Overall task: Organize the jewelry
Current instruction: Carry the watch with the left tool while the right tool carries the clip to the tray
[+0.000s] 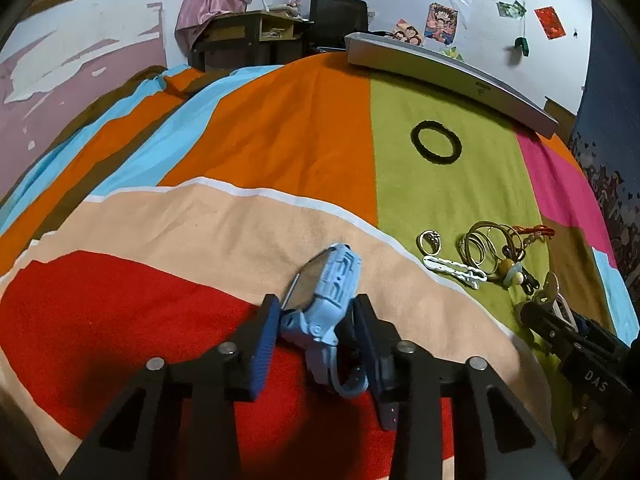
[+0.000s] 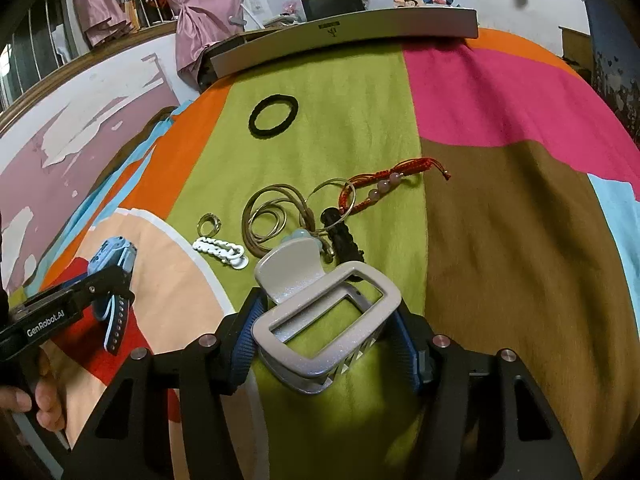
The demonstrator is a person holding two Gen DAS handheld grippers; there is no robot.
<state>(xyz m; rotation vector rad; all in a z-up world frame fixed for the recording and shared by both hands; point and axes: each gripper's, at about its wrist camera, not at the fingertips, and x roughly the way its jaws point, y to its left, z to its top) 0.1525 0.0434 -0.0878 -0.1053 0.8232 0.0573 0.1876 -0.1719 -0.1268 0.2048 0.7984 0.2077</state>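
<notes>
Left wrist view: the left gripper pinches a light-blue watch at lower centre, above the striped blanket; a black hair tie lies upper right.

Right wrist view: the right gripper clamps a beige hair claw clip at centre, just below a white chain clip, ring, gold bangles and red beaded bracelet.

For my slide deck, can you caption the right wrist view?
Right gripper holds a beige hair claw clip above jewelry on a colorful blanket; left gripper grips a blue watch.
</notes>
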